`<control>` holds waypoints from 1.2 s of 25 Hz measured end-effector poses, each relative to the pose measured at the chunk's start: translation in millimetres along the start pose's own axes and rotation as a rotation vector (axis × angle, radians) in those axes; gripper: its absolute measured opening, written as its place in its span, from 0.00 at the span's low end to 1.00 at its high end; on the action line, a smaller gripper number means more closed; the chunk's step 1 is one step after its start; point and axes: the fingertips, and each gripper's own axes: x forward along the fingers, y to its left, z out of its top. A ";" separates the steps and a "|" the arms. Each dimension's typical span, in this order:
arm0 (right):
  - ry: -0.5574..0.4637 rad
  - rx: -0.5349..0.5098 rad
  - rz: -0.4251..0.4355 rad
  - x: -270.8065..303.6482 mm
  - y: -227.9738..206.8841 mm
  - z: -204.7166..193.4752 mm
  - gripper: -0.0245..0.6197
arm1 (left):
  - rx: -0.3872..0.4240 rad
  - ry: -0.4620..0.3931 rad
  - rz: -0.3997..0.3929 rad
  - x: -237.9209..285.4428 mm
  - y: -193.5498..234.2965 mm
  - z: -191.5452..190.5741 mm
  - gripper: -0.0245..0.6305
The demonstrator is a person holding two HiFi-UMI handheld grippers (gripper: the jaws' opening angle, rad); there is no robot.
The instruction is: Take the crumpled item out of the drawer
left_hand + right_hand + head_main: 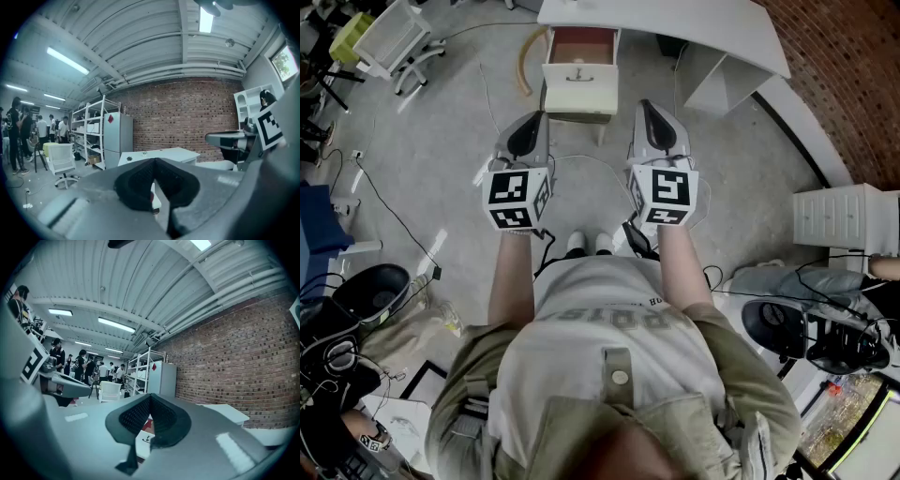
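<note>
A small white drawer unit (580,92) stands on the floor under the desk, its top drawer (581,47) pulled out and showing a reddish-brown inside. I see no crumpled item in it from here. My left gripper (532,120) and right gripper (648,107) are held side by side, level, a little short of the unit and pointing at it. Both are shut with nothing between the jaws. In the left gripper view the gripper (154,161) has its black pads (136,183) meeting; the right gripper (150,399) looks the same, with the drawer front (144,439) below its tips.
A white desk (675,23) runs along the brick wall (853,66). A white chair (389,37) is at far left, a white cabinet (839,216) at right. Cables (394,216) trail over the floor. Several people (18,131) stand by metal shelves (89,136).
</note>
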 end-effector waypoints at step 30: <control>-0.022 0.281 0.144 33.5 -85.2 -10.2 0.56 | -0.010 0.024 0.105 55.6 -24.4 12.5 0.60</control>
